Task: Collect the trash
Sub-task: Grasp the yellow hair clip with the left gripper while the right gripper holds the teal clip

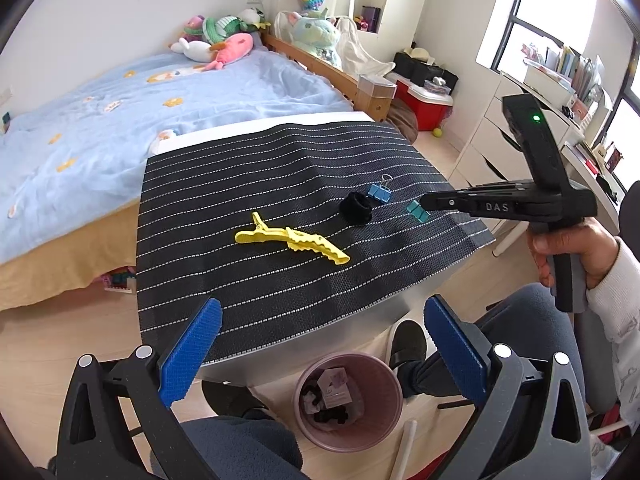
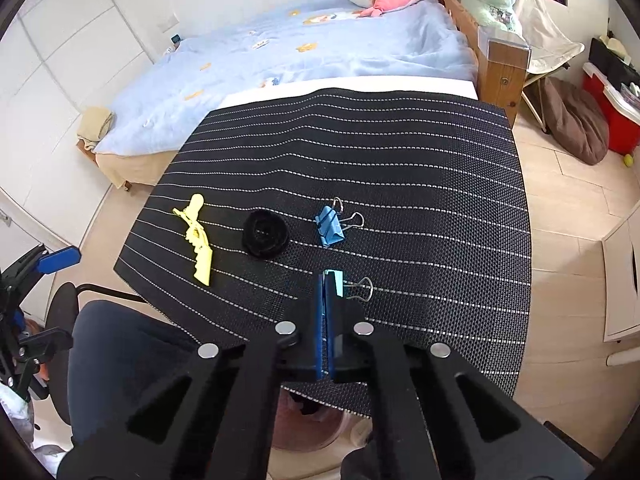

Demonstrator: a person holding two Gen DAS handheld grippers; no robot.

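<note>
On the black striped mat (image 1: 280, 184) lie a yellow hair clip (image 1: 292, 238), a black scrunchie (image 1: 355, 208), a blue binder clip (image 1: 379, 192) and a teal binder clip (image 1: 417, 212). My right gripper (image 2: 326, 280) is shut on the teal binder clip (image 2: 338, 282), just above the mat; it also shows in the left wrist view (image 1: 424, 203). My left gripper (image 1: 320, 344) is open and empty, over the table's near edge above a pink trash bin (image 1: 348, 400). The right wrist view shows the yellow clip (image 2: 197, 236), scrunchie (image 2: 265, 234) and blue clip (image 2: 330, 228).
The bin holds black scraps and paper. A bed with a blue cover (image 1: 120, 92) and plush toys stands behind the table. White drawers (image 1: 492, 144) and a red box (image 1: 428, 104) stand at the right. My knees and an office chair are under the table's front edge.
</note>
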